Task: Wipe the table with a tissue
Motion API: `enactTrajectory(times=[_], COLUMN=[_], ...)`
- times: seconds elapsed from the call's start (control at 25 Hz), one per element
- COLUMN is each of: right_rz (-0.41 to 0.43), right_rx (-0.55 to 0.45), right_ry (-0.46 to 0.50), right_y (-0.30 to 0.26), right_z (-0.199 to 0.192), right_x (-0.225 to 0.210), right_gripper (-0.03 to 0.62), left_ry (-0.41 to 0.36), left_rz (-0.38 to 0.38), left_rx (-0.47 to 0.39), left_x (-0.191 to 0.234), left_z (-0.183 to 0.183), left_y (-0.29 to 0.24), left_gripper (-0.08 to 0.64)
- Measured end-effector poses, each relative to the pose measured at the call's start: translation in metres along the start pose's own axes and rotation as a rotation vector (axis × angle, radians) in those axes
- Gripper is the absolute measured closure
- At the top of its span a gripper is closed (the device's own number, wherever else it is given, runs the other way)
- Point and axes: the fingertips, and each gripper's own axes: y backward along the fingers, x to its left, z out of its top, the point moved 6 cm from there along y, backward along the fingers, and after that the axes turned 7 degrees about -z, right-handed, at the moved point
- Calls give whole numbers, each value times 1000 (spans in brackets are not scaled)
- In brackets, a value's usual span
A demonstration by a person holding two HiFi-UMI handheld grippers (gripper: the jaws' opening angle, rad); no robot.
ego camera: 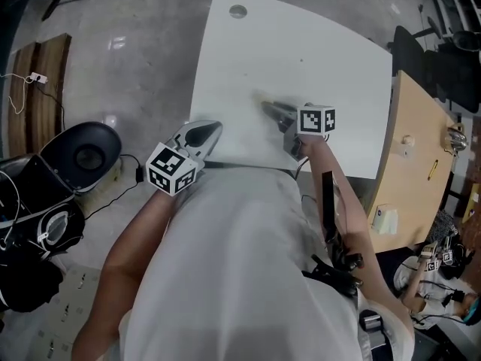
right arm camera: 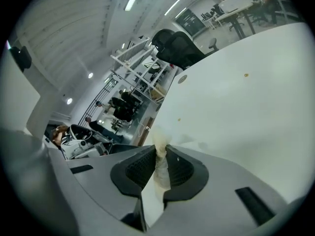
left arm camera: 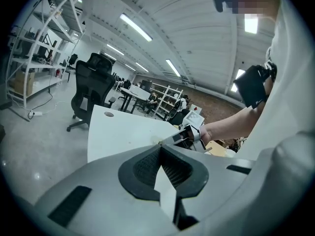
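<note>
Wiping seems under way, specks showing: right tongs [ego camera: 272, 111] are pinching the tissue [right arm camera: 158, 140] at the bench [ego camera: 316, 43]; left tongs [left arm camera: 160, 154] are idling closed, empty

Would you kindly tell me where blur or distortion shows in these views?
Head view: the right gripper is motion-smeared over the table. Left gripper view: fisheye bends the ceiling lights. Right gripper view: the tissue looks soft, table edge bowed.

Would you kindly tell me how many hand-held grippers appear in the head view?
2: the left hand-held gripper at the edge of the white table, shut; the right hand-held gripper farther in, pinching a crumpled whitish tissue.
</note>
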Motion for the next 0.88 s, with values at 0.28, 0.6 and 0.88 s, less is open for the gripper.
enactTrajectory(times=[0.28,0.6,0.88], right_rz=[-79,-226,-296], right_rx=[18,1,-5], right_ry=[35,143,160], right_y=[-14,-43,-63], right_z=[15,55,85], right_x=[-6,-19,-35], right_gripper=[537,537,537], left_ry=[17,-23,39], left_rz=[21,52,112], left_rx=[-23,11,-15], left_x=[8,5,11], left_z=[2,-6,-11], left_y=[1,12,24], left_gripper=[554,554,554])
